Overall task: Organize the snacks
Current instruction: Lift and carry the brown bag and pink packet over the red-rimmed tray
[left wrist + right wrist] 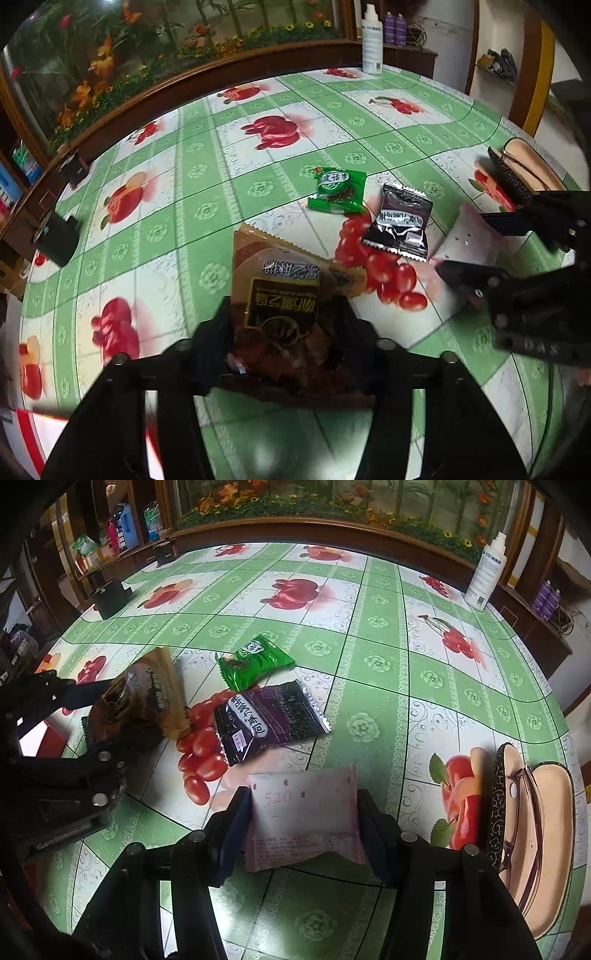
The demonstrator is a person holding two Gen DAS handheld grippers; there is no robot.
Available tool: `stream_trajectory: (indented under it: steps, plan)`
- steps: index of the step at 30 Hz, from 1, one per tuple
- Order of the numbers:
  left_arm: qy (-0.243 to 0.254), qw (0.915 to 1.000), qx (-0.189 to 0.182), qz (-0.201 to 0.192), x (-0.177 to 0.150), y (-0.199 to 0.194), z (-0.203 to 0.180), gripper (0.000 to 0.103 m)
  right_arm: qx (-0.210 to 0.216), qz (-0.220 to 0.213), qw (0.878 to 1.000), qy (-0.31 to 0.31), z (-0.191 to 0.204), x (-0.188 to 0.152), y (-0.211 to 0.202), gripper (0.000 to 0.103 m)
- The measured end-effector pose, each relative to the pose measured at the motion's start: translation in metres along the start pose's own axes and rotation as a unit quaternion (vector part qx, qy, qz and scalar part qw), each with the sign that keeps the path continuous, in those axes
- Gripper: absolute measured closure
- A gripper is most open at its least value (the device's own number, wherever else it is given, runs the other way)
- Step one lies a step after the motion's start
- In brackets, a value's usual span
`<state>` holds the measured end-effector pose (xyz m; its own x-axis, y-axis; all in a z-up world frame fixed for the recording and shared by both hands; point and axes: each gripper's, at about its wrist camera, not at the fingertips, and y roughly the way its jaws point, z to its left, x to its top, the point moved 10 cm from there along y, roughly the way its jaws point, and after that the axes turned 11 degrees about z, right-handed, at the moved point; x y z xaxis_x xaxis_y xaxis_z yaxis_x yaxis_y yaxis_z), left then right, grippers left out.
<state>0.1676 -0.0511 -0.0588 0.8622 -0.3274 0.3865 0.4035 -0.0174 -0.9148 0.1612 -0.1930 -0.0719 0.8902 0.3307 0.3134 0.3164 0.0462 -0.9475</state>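
My left gripper (284,325) is shut on a brown snack packet (284,291) and holds it just above the table; the packet also shows in the right wrist view (144,698). My right gripper (303,812) is shut on a pale pink snack packet (303,812), marked 520, which also shows in the left wrist view (469,236). A green snack packet (338,192) (255,661) and a dark purple snack packet (400,223) (269,720) lie flat on the table between the grippers.
The table has a green and white fruit-print cloth (369,664). An open glasses case (528,834) lies at the right. A white spray bottle (485,572) stands at the far edge. A black object (59,236) sits at the left. A red and white box (44,439) is near left.
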Motion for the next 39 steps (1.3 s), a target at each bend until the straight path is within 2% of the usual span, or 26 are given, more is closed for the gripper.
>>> stream_trajectory:
  steps: [2,5,6,8,10,12,14,16,17,18,21,23,27,28,29,31,34,36,37,39]
  plan:
    - [-0.004,0.9999,-0.009,-0.009,-0.007,-0.011,0.002,0.061,0.000,-0.002,1.000,-0.001,0.001,0.000,-0.001,0.049]
    - [0.007,0.9997,0.001,-0.025,-0.018,-0.030,0.002,0.068,0.002,-0.004,1.000,-0.001,0.003,0.000,-0.001,0.051]
    - [0.008,0.9995,0.003,-0.029,-0.020,-0.034,0.002,0.075,0.003,-0.004,1.000,-0.001,0.004,0.000,-0.001,0.051]
    - [0.006,0.9994,-0.008,-0.032,-0.025,-0.042,0.002,0.084,0.009,-0.006,1.000,0.000,0.006,0.000,-0.002,0.054]
    - [0.013,0.9995,-0.010,-0.028,-0.032,-0.043,-0.001,0.084,0.020,-0.008,1.000,0.001,0.009,0.000,-0.003,0.060]
    - [0.015,0.9997,-0.001,-0.017,-0.036,-0.038,-0.001,0.083,0.023,-0.010,1.000,0.004,0.009,-0.001,-0.004,0.060]
    - [-0.014,0.9996,-0.010,-0.024,-0.037,-0.041,0.006,0.083,0.023,-0.011,1.000,0.006,0.008,-0.002,-0.003,0.060]
    - [-0.023,0.9991,-0.020,-0.029,-0.035,-0.043,0.008,0.067,0.025,-0.011,1.000,0.010,0.006,-0.001,-0.003,0.060]
    - [-0.028,0.9991,-0.018,-0.027,-0.034,-0.043,0.009,0.041,0.023,-0.010,1.000,0.010,0.005,-0.001,-0.003,0.060]
    - [-0.030,0.9991,-0.014,-0.027,-0.032,-0.043,0.010,0.022,0.024,-0.009,1.000,0.011,0.005,-0.001,-0.002,0.059]
    - [-0.026,0.9987,-0.002,-0.045,-0.024,-0.047,0.010,0.021,0.026,-0.008,1.000,0.011,0.004,-0.001,-0.002,0.059]
    - [-0.018,0.9992,0.007,-0.034,-0.020,-0.041,0.008,0.019,0.026,-0.006,1.000,0.009,0.004,-0.002,-0.002,0.057]
    - [0.003,0.9996,0.023,0.013,-0.024,-0.012,0.004,0.019,0.024,-0.001,1.000,0.000,0.004,-0.005,-0.001,0.049]
    - [0.006,0.9997,0.018,0.017,-0.026,-0.007,0.002,0.019,0.021,0.000,1.000,-0.005,0.003,-0.007,-0.001,0.043]
    - [0.005,0.9998,0.009,0.020,-0.028,-0.002,0.002,0.019,0.017,0.001,1.000,-0.012,0.003,-0.008,0.000,0.030]
    - [0.000,0.9998,0.002,0.021,-0.030,0.005,0.003,0.017,0.011,0.008,1.000,-0.021,0.003,-0.013,0.004,0.013]
    - [-0.013,0.9995,-0.020,0.019,-0.029,0.006,0.003,0.022,0.015,0.008,1.000,-0.019,0.002,-0.013,0.004,0.013]
    - [-0.008,0.9993,-0.033,0.016,-0.028,0.003,-0.003,0.045,0.013,0.007,1.000,-0.021,0.003,-0.013,0.003,0.015]
    - [-0.001,0.9995,-0.028,0.017,-0.027,0.003,-0.006,0.045,0.017,0.006,1.000,-0.023,0.004,-0.013,0.003,0.017]
    - [0.022,0.9997,-0.008,0.011,-0.027,-0.001,-0.013,0.050,0.030,-0.004,0.999,-0.042,0.014,-0.013,-0.003,0.038]
